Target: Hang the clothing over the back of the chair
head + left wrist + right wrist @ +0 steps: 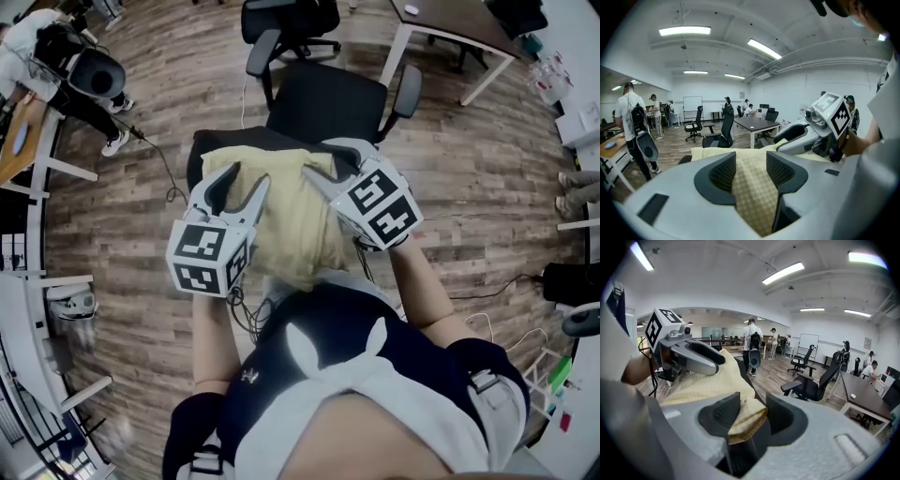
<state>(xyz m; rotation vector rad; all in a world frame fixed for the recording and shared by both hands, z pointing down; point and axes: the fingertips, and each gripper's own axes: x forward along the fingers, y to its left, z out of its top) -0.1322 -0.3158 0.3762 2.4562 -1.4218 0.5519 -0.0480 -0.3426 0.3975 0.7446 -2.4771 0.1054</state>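
Note:
A pale yellow garment (291,220) lies draped over the back of a black office chair (323,103), right in front of me. My left gripper (246,178) hovers over the garment's left part, its jaws spread, and checked fabric (752,197) shows in the gap below them. My right gripper (323,169) is at the garment's right part. In the right gripper view a thick folded edge (745,416) lies between the parted jaws, resting against the left one with a dark gap beside the other. The cloth hides most of the chair back.
A second black chair (291,19) and a white-legged desk (450,28) stand beyond on the wood floor. A person (66,66) with a backpack is at the far left. A cable (164,169) trails left of the chair. White shelving stands at the left and right edges.

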